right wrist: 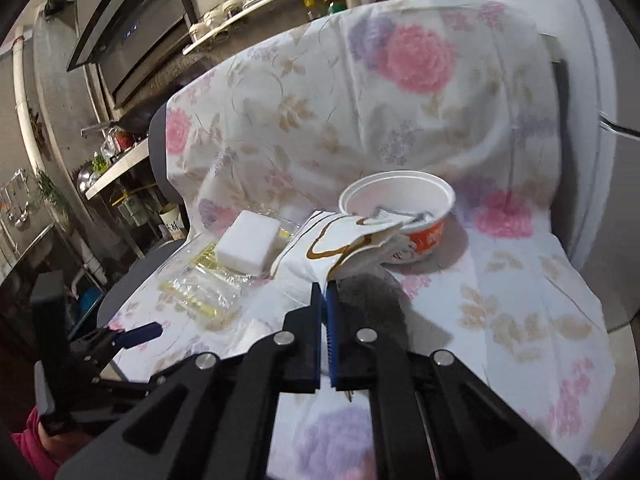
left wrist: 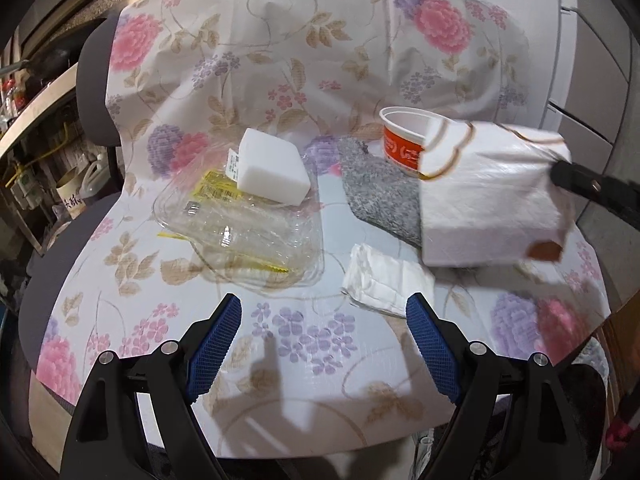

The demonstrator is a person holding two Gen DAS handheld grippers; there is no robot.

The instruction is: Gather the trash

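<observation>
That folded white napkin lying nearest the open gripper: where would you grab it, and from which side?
Likely by the near edge of the folded white napkin, coming in low from the front where the left gripper hangs open. It lies flat on the floral cloth, so only a thin edge offers grip. The right gripper is shut on a white paper bag.

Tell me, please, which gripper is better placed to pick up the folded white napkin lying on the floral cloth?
Left. The left gripper is open and empty, with the folded white napkin just ahead of its fingers. The right gripper is shut on the white paper bag.
</observation>
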